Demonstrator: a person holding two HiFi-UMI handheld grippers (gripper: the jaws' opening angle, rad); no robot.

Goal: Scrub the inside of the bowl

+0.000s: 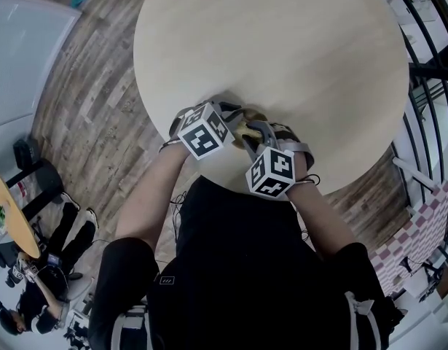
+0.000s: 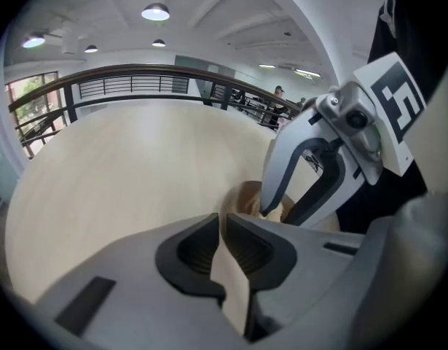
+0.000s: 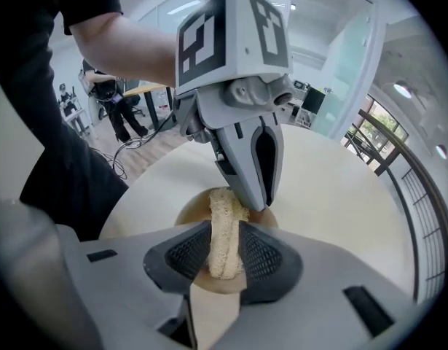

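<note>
Right gripper (image 3: 225,228) clamps a pale scrubber (image 3: 222,204) over the brown bowl (image 3: 191,211) at the table's (image 1: 282,42) near edge. Left gripper (image 2: 222,219), jaws slightly apart and empty, points at the bowl's rim.

1. At lower centre, the left gripper (image 2: 223,222) is holding its jaws slightly apart, with only pale table (image 2: 122,173) showing through the gap.
2. At right, the right gripper (image 2: 276,214), carrying its marker cube (image 2: 395,100), is dipping its tips into a brown bowl (image 2: 245,195).
3. A dark railing (image 2: 136,71) is curving across the upper frame.
</note>
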